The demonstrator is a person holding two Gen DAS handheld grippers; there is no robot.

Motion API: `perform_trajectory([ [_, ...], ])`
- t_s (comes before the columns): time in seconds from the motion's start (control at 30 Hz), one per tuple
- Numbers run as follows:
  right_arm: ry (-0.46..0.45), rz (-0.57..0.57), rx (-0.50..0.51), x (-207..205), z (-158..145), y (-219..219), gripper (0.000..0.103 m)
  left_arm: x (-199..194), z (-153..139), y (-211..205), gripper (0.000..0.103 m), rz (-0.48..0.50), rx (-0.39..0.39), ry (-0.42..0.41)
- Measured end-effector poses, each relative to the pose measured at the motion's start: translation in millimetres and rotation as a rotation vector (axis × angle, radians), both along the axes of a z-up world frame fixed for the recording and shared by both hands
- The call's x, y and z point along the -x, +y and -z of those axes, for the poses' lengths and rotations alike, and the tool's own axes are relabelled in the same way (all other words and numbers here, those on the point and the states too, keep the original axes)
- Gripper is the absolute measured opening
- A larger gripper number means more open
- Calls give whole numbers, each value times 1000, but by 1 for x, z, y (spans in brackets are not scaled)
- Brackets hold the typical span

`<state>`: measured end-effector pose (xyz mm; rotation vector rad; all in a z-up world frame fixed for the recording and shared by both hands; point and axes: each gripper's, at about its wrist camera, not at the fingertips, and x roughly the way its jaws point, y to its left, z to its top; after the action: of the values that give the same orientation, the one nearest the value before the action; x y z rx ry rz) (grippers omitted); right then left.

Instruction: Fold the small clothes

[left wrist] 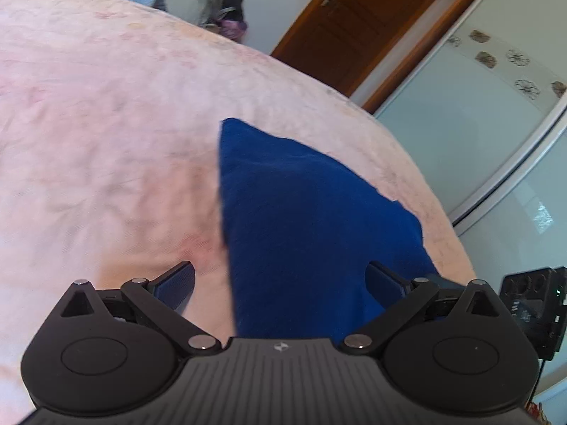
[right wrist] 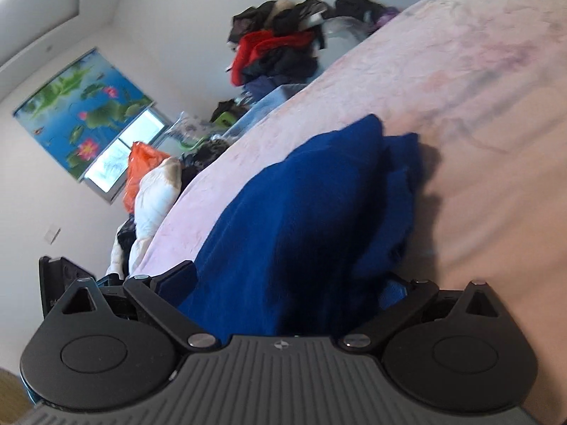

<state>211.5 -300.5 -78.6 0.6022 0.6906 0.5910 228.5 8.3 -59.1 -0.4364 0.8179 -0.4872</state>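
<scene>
A dark blue small garment point(left wrist: 301, 219) lies on the pink bedspread point(left wrist: 106, 124). In the left wrist view it runs from a far corner back between the fingers of my left gripper point(left wrist: 280, 288), whose jaws stand wide open around the cloth's near end. In the right wrist view the same blue garment point(right wrist: 312, 205) is bunched in thick folds and fills the gap of my right gripper point(right wrist: 283, 283), which is also wide open; its right finger is partly hidden by the cloth. Neither gripper pinches the cloth.
The pink bedspread point(right wrist: 478, 113) ends close on the right in the left view, with a wardrobe door point(left wrist: 478, 124), a wooden door point(left wrist: 354, 24) and a black power strip point(left wrist: 531, 304) beyond. Piled clothes point(right wrist: 280, 49) and bags point(right wrist: 141, 166) stand past the bed's far edge.
</scene>
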Motion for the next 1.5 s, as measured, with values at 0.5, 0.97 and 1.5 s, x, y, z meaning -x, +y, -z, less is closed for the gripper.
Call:
perform_trajectory([
  [0.5, -14, -59, -44, -37, -37, 59, 31, 25, -53, 13, 24, -73, -87, -151],
  [0.97, 145, -197, 117, 36, -25, 64, 72, 73, -8, 50, 67, 3, -8, 132],
  [1.5, 76, 74, 258, 134, -43, 39, 58, 154, -27, -10, 80, -137, -585, -129],
])
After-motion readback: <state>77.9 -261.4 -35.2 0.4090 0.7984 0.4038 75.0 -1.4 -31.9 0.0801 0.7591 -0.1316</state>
